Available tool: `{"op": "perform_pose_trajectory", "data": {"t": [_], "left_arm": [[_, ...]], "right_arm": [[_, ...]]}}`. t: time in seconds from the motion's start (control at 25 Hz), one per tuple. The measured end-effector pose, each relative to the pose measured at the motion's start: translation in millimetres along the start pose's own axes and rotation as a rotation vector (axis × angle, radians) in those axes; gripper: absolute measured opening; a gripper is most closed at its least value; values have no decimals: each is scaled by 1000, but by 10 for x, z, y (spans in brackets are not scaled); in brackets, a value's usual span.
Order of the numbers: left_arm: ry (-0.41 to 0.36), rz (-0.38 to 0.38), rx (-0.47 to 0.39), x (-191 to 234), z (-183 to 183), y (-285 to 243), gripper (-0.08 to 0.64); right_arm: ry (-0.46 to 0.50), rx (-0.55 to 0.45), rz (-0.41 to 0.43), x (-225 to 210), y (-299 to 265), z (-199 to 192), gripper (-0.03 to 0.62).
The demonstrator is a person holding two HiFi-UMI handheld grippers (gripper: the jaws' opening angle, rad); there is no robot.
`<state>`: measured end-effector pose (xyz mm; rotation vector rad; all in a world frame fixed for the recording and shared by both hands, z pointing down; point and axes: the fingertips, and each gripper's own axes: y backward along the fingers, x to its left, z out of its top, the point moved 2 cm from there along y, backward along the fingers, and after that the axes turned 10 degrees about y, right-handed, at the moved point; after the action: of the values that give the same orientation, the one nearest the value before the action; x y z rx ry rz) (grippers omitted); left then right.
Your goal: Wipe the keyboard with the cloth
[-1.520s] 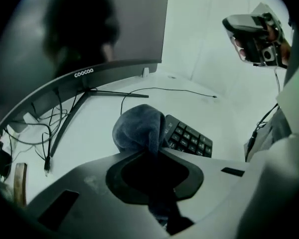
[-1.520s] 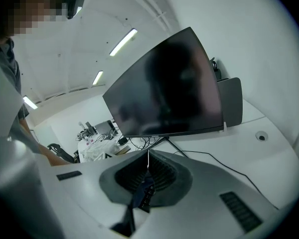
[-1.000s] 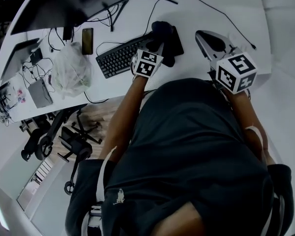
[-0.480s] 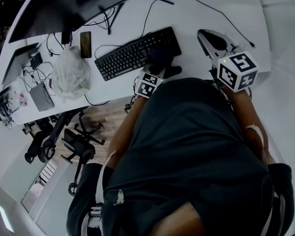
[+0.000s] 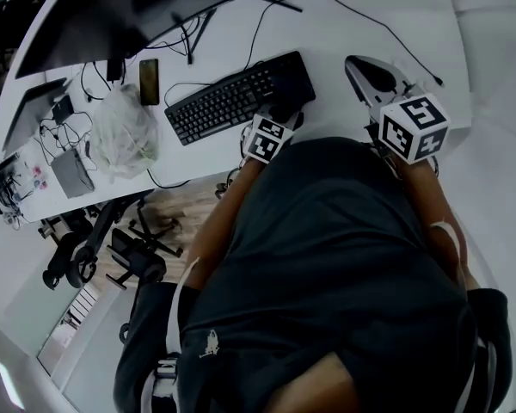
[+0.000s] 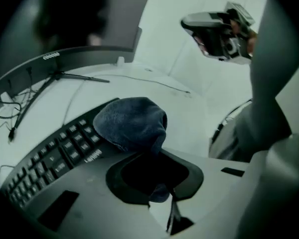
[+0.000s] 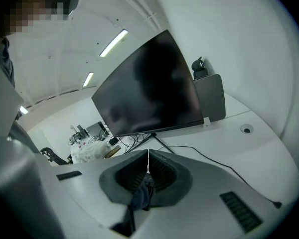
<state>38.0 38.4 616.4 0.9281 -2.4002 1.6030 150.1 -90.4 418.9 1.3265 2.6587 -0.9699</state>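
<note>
The black keyboard point(image 5: 236, 95) lies slantwise on the white desk point(image 5: 344, 33); in the left gripper view its keys point(image 6: 55, 153) run off to the lower left. My left gripper point(image 5: 283, 117) is at the keyboard's near right corner, shut on a bunched dark blue cloth point(image 6: 132, 122) that rests on the keyboard's right end. In the left gripper view the left gripper point(image 6: 156, 154) pinches the cloth's lower fold. My right gripper point(image 5: 371, 74) hovers over the desk to the keyboard's right, apart from it. In its own view the right gripper point(image 7: 148, 171) has its jaws together, with a dark scrap deep between them.
A large dark monitor point(image 7: 149, 86) stands behind the keyboard with cables point(image 5: 344, 7) trailing across the desk. At the left are a phone point(image 5: 148, 69), a crumpled plastic bag point(image 5: 125, 132) and a grey box point(image 5: 71, 170). An office chair point(image 5: 138, 252) stands on the floor below the desk edge.
My left gripper has drawn the cloth back over the keyboard's right end toward the near edge. The right gripper has stayed where it was.
</note>
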Motion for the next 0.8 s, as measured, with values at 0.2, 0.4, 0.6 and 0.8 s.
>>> {"op": "perform_pose_trajectory", "data": {"t": [0.2, 0.4, 0.6, 0.8], "left_arm": [[8, -11, -19, -4, 138, 73, 40], [-66, 101, -149, 512, 1026, -20, 40], [24, 19, -80, 209, 539, -125, 40], [-9, -95, 42, -267, 33, -190, 40]], "right_arm": [[-13, 3, 3, -17, -59, -17, 11], [9, 15, 44, 188, -109, -35, 11], [20, 7, 23, 126, -37, -48, 11], [-14, 15, -8, -35, 1, -107, 11]]}}
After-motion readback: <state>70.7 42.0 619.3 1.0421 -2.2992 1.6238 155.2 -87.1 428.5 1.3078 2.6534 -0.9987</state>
